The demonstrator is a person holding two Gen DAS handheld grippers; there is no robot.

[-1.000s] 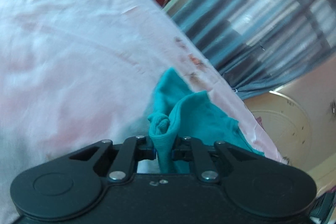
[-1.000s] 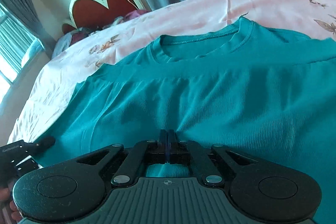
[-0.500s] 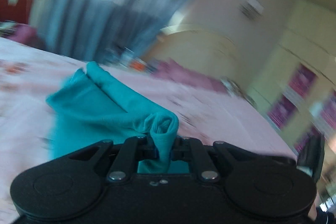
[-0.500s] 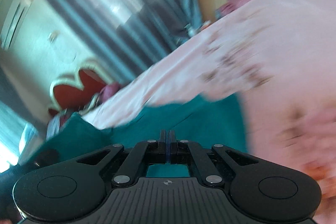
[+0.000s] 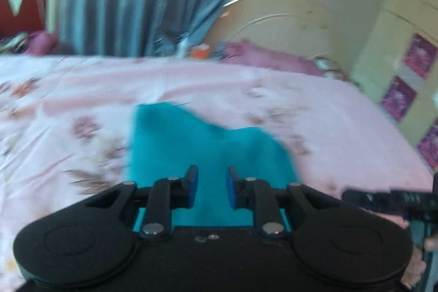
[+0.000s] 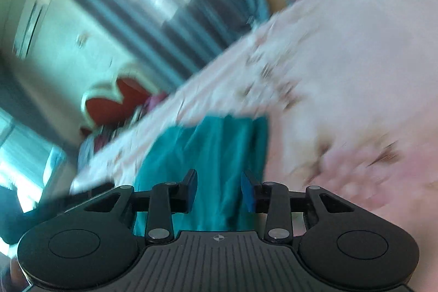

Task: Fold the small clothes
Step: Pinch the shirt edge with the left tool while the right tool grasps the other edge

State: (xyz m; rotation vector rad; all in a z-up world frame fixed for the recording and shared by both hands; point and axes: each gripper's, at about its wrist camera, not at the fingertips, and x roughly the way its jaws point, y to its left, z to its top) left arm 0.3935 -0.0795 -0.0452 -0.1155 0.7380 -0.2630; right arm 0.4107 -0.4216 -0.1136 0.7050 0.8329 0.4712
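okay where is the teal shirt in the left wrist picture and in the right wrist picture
Left wrist: teal shirt lies centre-bottom, just beyond the open fingers.
Right wrist: teal shirt sits centre-left, running down between the open fingers.
Shared landmark: red heart-shaped headboard.

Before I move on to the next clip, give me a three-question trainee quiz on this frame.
1. True or false: the left tongs are clamped on the teal shirt.
2. What does the teal shirt lie on?
A. a wooden floor
B. the pink floral bedsheet
C. a chair
3. Fill in: the right tongs stand ____, with shirt fabric visible between the blue pads.

Key:
1. False; the jaws stand apart, nothing pinched.
2. B
3. open
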